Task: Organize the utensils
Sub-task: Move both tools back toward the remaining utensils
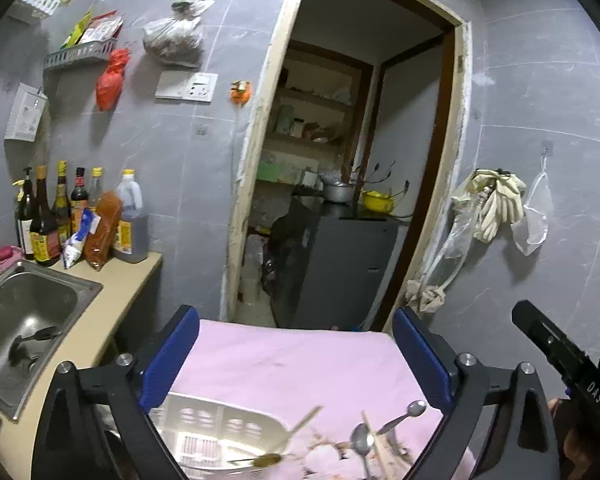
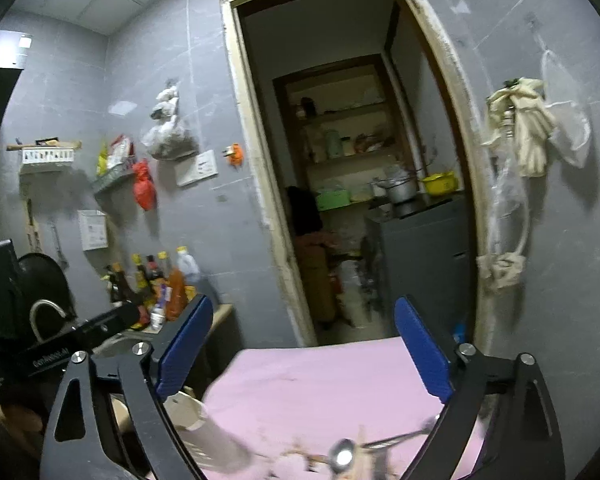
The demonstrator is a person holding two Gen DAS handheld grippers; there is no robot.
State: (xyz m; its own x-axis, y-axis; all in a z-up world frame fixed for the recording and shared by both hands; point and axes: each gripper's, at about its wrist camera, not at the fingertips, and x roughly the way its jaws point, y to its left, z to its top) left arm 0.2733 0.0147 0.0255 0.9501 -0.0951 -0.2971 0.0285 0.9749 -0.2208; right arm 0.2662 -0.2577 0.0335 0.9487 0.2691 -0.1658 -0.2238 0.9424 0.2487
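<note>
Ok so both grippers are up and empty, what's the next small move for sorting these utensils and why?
Probably lower the right gripper toward the metal spoons lying loose on the pink cloth beside the white basket. Both sets of jaws stand wide open with nothing between them, and spoons and chopsticks look scattered outside the basket. The left gripper could steady the basket.

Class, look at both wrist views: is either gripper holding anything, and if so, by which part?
Nothing is held. The left gripper and the right gripper both stand open and empty above the pink cloth; the spoons lie loose below.
</note>
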